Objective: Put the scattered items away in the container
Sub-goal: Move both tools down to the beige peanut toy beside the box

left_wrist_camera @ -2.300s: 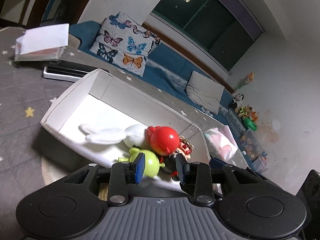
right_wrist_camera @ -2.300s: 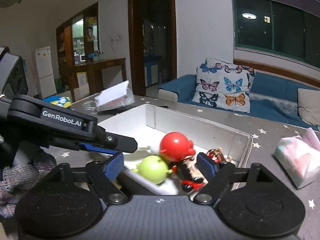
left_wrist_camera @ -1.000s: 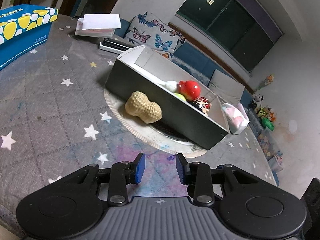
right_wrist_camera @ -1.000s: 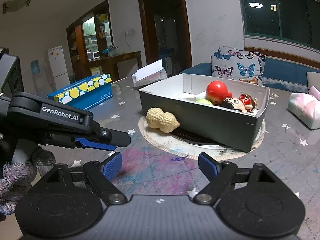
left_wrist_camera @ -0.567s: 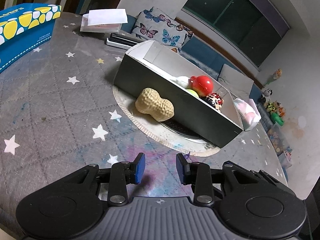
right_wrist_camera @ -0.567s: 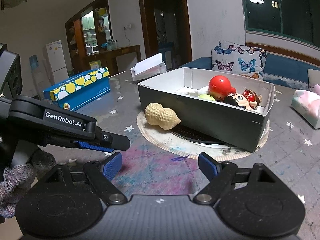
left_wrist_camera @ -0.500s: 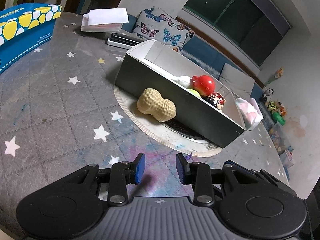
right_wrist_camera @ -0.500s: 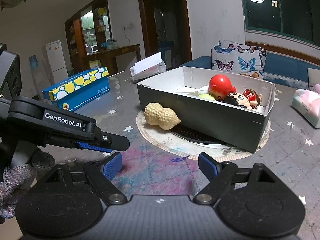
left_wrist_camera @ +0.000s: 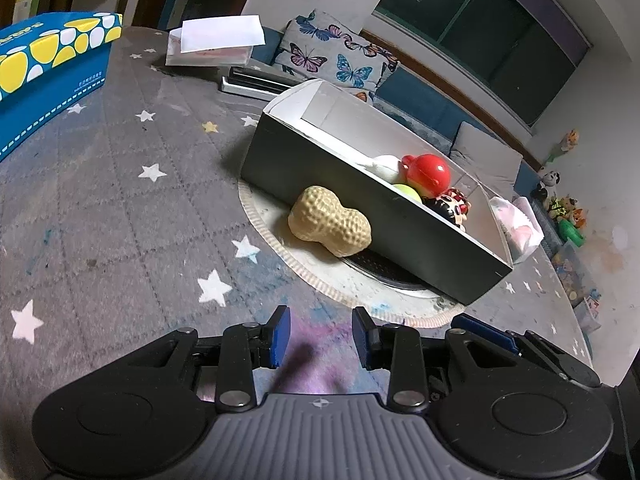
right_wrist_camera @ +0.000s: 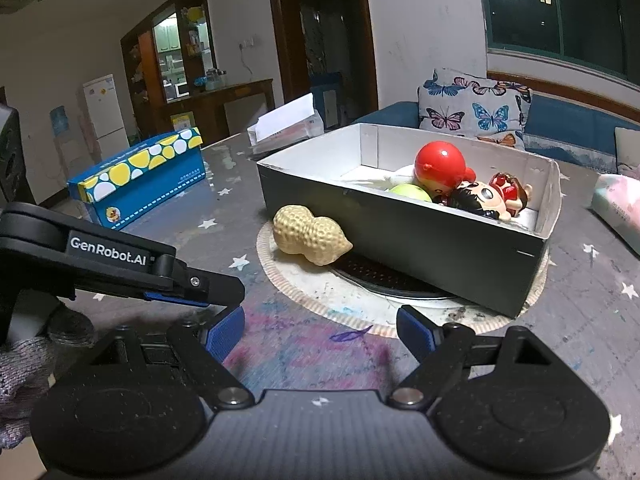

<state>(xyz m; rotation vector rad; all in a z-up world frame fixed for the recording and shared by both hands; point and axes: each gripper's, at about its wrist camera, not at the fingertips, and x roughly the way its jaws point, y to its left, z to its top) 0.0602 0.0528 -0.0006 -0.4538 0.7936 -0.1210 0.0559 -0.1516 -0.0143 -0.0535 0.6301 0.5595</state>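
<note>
Lying on the round mat [left_wrist_camera: 280, 236] against the dark box's [left_wrist_camera: 360, 208] near wall, the peanut toy [left_wrist_camera: 330, 221] sits ahead of both grippers, well apart from them. The right gripper [right_wrist_camera: 320, 330] gapes wide and empty; the left gripper [left_wrist_camera: 321, 334] stands narrowly parted, gripping nothing, over the starred tablecloth [left_wrist_camera: 120, 200].

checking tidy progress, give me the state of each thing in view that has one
peanut toy: out of the box, lying against its dark wall
box: open top, holding toys
red ball toy: inside box
doll figure: inside box
left gripper: open, empty
right gripper: open wide, empty
</note>
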